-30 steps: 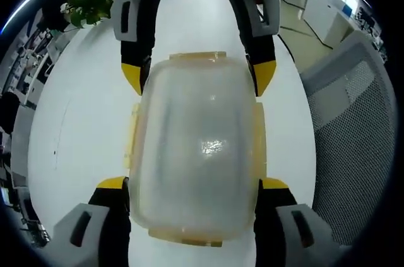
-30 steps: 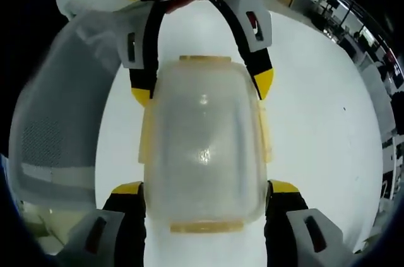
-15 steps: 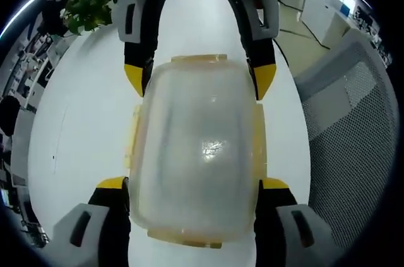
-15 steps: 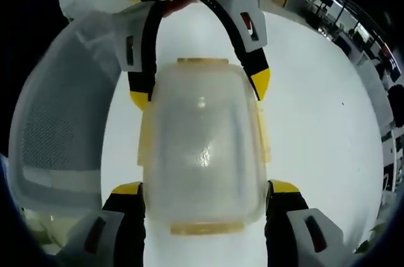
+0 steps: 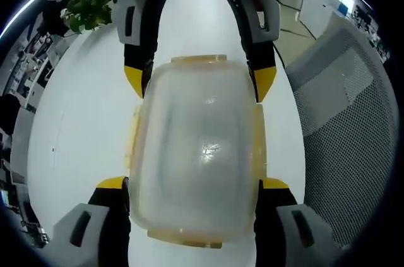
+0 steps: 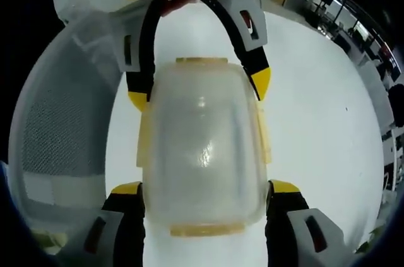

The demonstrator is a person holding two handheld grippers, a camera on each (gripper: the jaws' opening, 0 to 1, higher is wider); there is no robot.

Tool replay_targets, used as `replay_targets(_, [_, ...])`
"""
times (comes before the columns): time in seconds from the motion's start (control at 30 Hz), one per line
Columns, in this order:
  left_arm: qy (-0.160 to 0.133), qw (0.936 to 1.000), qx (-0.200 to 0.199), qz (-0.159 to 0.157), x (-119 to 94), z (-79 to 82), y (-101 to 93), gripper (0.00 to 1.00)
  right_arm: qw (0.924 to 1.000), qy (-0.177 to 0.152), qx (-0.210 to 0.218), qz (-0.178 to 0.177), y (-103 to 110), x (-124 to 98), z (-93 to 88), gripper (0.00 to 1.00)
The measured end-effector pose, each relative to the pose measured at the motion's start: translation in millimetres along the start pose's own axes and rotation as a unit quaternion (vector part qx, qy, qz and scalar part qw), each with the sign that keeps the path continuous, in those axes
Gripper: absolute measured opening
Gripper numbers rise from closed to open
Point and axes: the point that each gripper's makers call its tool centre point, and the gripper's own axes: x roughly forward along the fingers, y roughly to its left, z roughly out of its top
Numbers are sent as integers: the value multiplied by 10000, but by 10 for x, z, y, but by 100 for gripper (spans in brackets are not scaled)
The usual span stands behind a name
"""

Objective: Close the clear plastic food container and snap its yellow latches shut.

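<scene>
Jaws of left gripper [image 5: 195, 183] set one each side of the clear container [image 5: 194, 153], yellow tips touching or just beside its walls, so apparently closed on it, though real squeeze not sure from the left gripper view; same for right gripper [image 6: 205, 186] in the right gripper view, jaws hugging the near end of the container [image 6: 201, 153]. Opposite gripper seen at far end in each view, so container held between both, above or on the white worktop [image 5: 82, 115]; contact with worktop cannot be told. Lid looks already down; latches appear folded flat, but snapped or not cannot be told. Risks, as judgement: smooth plastic may slip if one side releases first; uneven press may leave one corner of lid raised, then latch not catching; too hard squeeze on walls may bow the box and pop a latch. Count: 1 container, 4 yellow latches (far end [image 5: 197, 59], near end [image 5: 192, 240], left side [image 5: 133, 141], right side [image 5: 260, 144]), 2 grippers, 1 mesh chair [image 5: 341, 141], 1 plant [image 5: 88, 3] at the back.
</scene>
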Motion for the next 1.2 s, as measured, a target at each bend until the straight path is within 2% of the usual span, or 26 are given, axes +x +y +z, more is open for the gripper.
replay_targets(1.2, [-167, 9997, -158, 30, -226, -527, -2, 81, 10000, 35, -46, 35, 35, 262, 546, 81])
